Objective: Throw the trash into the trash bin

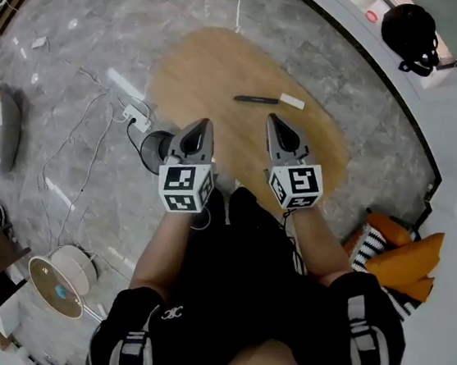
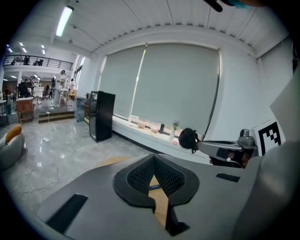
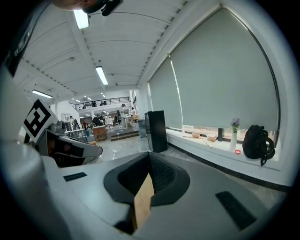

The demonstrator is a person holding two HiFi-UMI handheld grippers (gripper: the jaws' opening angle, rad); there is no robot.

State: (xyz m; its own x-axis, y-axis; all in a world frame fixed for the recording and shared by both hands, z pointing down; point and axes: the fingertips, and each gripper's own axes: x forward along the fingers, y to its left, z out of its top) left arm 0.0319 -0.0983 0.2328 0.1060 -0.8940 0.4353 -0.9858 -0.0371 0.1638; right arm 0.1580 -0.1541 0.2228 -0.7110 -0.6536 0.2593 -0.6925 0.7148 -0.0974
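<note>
Touching jaws: left gripper (image 1: 202,125), right gripper (image 1: 273,120)

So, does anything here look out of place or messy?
Nothing looks spilled or broken. Loose cables and a power strip sprawl over the floor left of the wooden table, possibly a trip hazard.

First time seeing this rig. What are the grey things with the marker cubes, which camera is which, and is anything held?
There is no robot here. A person holds a two-jaw tool in each hand, the left tool and the right tool. The marker cubes are part of the tools. The top-down picture comes from a camera on the person's head. The other two come from cameras riding on each tool, looking along its jaws. Both tools are shut and hold nothing. In front is a wooden table with a black pen and a small white piece on it.
</note>
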